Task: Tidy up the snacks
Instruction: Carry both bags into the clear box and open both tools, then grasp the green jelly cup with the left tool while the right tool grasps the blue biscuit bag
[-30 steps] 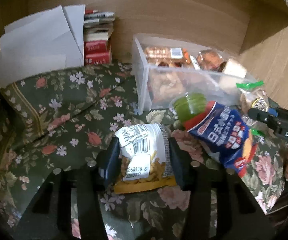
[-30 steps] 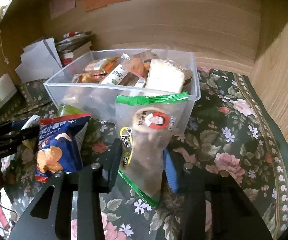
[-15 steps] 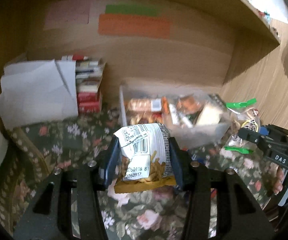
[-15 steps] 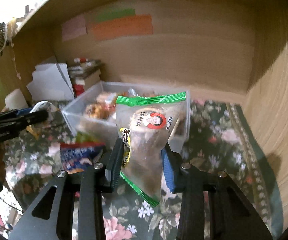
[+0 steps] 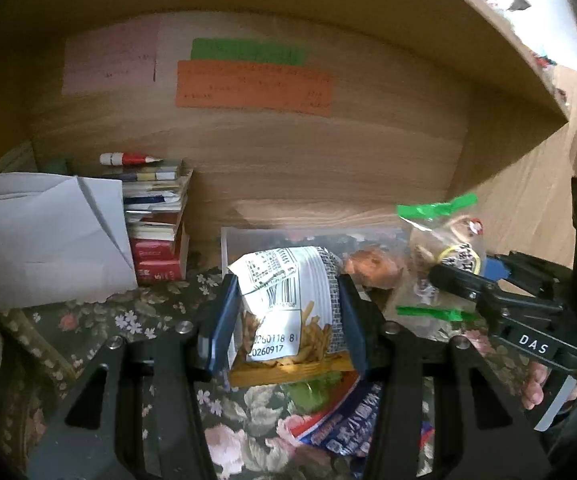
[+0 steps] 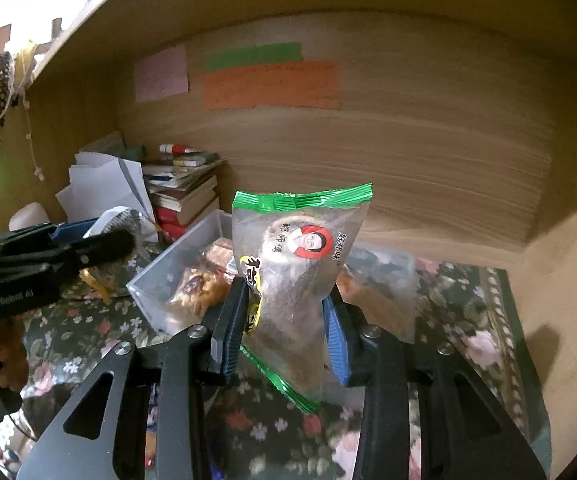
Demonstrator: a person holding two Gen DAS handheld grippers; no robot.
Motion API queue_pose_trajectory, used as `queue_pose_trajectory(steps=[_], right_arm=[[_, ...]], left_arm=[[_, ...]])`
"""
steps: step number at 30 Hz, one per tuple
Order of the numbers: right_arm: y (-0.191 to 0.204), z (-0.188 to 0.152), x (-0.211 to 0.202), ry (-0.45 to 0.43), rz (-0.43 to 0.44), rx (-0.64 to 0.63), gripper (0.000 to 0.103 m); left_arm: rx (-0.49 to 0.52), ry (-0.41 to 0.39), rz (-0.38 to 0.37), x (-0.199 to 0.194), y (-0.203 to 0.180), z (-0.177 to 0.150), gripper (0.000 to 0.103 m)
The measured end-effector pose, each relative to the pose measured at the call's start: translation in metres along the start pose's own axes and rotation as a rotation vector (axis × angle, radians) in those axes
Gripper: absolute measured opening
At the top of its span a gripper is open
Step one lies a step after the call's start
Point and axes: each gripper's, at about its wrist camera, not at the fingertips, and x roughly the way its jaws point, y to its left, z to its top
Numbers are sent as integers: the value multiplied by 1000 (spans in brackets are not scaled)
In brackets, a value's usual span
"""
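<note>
My left gripper (image 5: 288, 316) is shut on a white fries packet (image 5: 288, 304) with a barcode and a yellow bottom edge, held up off the cloth. My right gripper (image 6: 284, 320) is shut on a clear bun packet (image 6: 300, 268) with green sealed ends and a red round logo. In the left wrist view that bun packet (image 5: 444, 256) hangs to the right, level with the clear plastic bin (image 5: 236, 240). The bin (image 6: 156, 280) holds several wrapped snacks. A blue chips bag (image 5: 348, 428) and a green cup (image 5: 312, 392) lie on the cloth below the fries packet.
A flowered green cloth (image 6: 468, 320) covers the desk. White papers (image 5: 52, 240) and a stack of books (image 5: 156, 236) stand at the back left. A wooden back wall (image 6: 408, 152) carries pink, green and orange notes; a wooden side wall (image 6: 568, 280) closes the right.
Both grippers rose with their packets and tilted up, so more of the back wall shows. The bin, blue bag and green cup have slid lower in the views.
</note>
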Motion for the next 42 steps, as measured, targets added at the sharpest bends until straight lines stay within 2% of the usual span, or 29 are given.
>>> queue_pose_trajectory(steps=[7,12,17,20,22,24,28,36,42], right_arm=[[3,2,46,88,24,-23,34],[1,-4,59,121,37,-28,33],[1,-13,71,167,21,-39,33],[-6,-12,70,184,40,-2,35],[-5,-11,68,194,35,0,41],[-2,-11,64,195,18,-11,47],[4,-10,42,144,4,-28,65],[19,-16,-10,60,43,13,79],[46,-36,-12,84,81,-9,80]], left_arm=[[-8,71,-12,42,8,-1,48],[-2,104,-34,61,8,-4,48],[12,118,-25,71,5,-6,49],[10,131,-12,78,4,-6,51],[1,136,-17,78,5,-6,57],[-7,125,-19,73,6,-5,62],[-11,85,-24,49,6,-1,64],[-27,-42,24,-21,13,-5,84],[-24,-32,55,-46,19,-27,89]])
